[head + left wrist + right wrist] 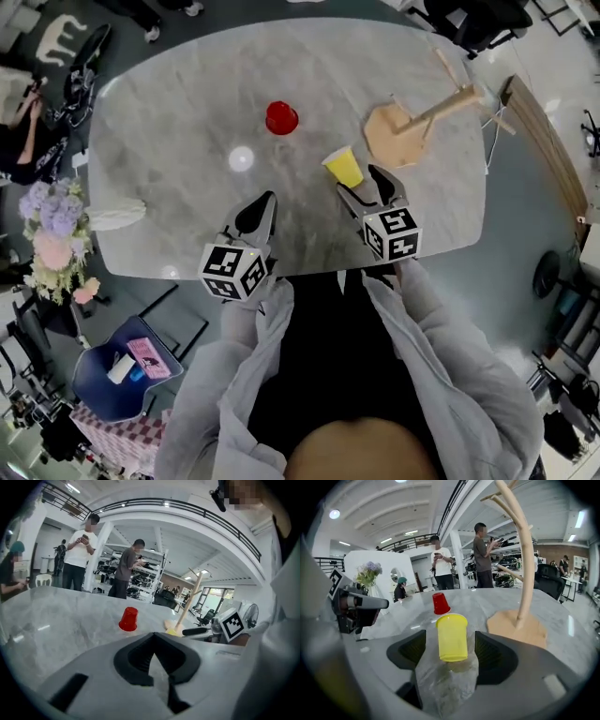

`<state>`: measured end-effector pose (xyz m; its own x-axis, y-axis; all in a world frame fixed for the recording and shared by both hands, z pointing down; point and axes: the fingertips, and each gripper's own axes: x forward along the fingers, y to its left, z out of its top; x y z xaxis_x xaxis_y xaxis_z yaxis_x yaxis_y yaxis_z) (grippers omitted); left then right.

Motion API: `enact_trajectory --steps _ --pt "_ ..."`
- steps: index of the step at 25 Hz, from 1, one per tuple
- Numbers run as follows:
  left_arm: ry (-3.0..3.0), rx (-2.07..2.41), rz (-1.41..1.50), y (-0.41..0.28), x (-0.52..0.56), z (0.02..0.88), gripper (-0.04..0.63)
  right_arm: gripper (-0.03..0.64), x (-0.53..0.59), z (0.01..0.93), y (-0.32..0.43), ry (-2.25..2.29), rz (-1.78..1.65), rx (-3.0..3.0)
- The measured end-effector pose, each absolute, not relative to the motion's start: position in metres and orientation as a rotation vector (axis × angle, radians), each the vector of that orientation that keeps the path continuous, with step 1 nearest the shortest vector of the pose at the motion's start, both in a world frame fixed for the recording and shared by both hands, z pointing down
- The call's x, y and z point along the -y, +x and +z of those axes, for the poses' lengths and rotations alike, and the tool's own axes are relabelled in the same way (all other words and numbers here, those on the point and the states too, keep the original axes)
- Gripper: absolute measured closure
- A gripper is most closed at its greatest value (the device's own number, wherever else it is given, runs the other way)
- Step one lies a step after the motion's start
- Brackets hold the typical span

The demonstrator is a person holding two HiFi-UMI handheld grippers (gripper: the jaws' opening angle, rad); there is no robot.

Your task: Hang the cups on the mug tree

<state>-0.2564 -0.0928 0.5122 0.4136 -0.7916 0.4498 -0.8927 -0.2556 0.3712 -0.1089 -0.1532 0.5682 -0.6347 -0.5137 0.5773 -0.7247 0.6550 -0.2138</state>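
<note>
A yellow cup point(344, 167) stands upright on the marble table point(187, 112), just at the tips of my right gripper point(357, 179). In the right gripper view the yellow cup point(452, 637) sits between the open jaws of that gripper point(451, 654) with a gap on each side. A red cup point(281, 118) rests upside down farther out, mid-table. The wooden mug tree point(427, 117) stands to the right of both cups, its pegs bare. My left gripper point(260, 214) hovers near the front edge, shut and holding nothing, pointing toward the red cup point(129, 619).
A bunch of flowers point(54, 225) lies off the table's left edge. Two people stand beyond the far side point(80, 555), and one sits at the left point(10, 573). A blue bin point(120, 367) is on the floor near my left.
</note>
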Motion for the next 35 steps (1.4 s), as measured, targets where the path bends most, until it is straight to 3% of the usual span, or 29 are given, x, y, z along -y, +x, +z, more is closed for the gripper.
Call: enact_trajectory --steps 7,10,14,27,35 --pt "2.103 1.354 0.242 -0.270 0.105 0.535 0.597 0.282 0.160 0.593 -0.118 0.990 0.555 2.325" --pt "2.099 1.342 0.235 -0.266 0.107 0.539 0.597 0.357 0.164 0.600 -0.118 0.988 0.530 2.305" --pt "2.121 1.332 0.244 -0.261 0.106 0.534 0.597 0.360 0.165 0.596 -0.116 0.985 0.573 2.323" --pt "2.244 1.242 0.243 -0.191 0.113 0.485 0.597 0.365 0.153 0.510 -0.044 0.978 0.465 2.419" --pt "2.356 1.205 0.209 -0.141 0.127 0.443 0.597 0.365 0.144 0.441 -0.003 1.054 0.835 2.552"
